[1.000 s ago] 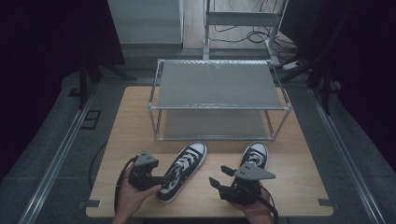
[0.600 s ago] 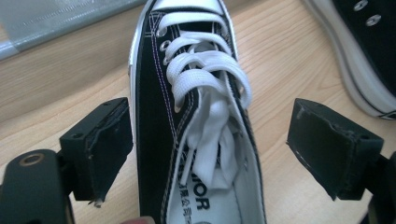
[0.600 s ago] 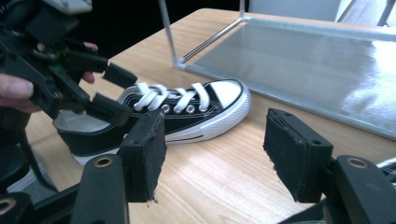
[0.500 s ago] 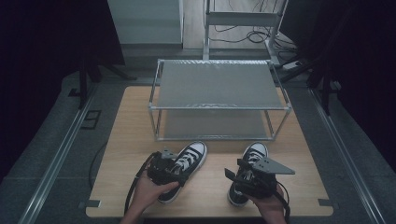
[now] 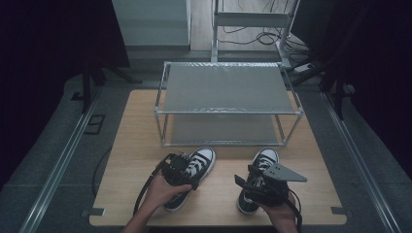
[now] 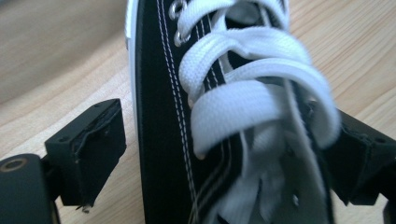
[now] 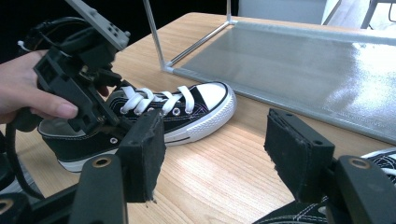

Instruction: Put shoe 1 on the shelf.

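Note:
A black canvas sneaker with white laces and toe cap, the left shoe (image 5: pixel 200 161) (image 7: pixel 196 105) (image 6: pixel 163 116), lies on the wooden table (image 5: pixel 218 199). My left gripper (image 5: pixel 190 174) (image 6: pixel 224 158) (image 7: pixel 112 116) straddles its laced middle. Its jaws have just been opening; the left pad (image 6: pixel 88 149) stands a sliver off the sole, and the laces overlap the other pad. The matching right shoe (image 5: pixel 265 159) (image 7: pixel 299 214) stands to the right. Over its heel my right gripper (image 5: pixel 244 186) (image 7: pixel 215 154) is open, pointing toward the left shoe, with nothing between its pads.
A two-tier metal rack (image 5: pixel 228 111) (image 7: pixel 303 60) with frosted shelves stands just behind the shoes. Bare wood lies between the two shoes and along the table's left side. A cable trails from each gripper toward the front edge.
My left hand has moved right and down onto the left shoe, whose laced middle now sits between the jaws. The right gripper has shifted slightly right over the right shoe.

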### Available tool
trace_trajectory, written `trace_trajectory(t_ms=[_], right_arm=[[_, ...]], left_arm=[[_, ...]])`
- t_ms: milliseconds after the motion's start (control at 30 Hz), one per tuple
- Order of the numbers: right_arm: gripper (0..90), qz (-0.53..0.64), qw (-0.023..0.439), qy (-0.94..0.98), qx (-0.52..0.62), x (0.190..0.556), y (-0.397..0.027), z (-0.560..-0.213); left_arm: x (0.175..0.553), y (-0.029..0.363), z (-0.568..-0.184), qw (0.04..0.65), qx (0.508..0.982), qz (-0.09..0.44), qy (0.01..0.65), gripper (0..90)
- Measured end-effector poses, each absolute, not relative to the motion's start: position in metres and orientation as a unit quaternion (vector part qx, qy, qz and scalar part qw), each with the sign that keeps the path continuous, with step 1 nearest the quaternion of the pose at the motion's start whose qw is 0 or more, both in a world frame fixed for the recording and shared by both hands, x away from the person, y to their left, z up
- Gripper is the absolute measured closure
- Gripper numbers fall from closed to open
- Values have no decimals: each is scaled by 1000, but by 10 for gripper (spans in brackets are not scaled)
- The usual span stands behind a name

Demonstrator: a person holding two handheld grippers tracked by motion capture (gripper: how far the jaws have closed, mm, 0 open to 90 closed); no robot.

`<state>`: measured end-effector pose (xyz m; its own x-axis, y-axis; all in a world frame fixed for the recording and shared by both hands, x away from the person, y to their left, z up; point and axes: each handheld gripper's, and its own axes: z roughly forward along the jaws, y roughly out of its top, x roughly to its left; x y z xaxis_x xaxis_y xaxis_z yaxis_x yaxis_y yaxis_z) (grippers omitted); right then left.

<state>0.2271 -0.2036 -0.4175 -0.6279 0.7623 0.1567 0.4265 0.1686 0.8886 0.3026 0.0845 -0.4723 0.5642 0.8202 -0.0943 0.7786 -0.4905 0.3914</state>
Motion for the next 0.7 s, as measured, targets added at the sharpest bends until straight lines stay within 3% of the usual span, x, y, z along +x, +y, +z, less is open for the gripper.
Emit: trace_trajectory(t_ms=[333,700], right_arm=[[376,499,171,750,398,228,-203,-420],[384,499,172,747,404,230,-207,-422]], left_arm=[[313,79,-477,162,874,29,458,120],[312,86,-461,211,872,14,441,152]])
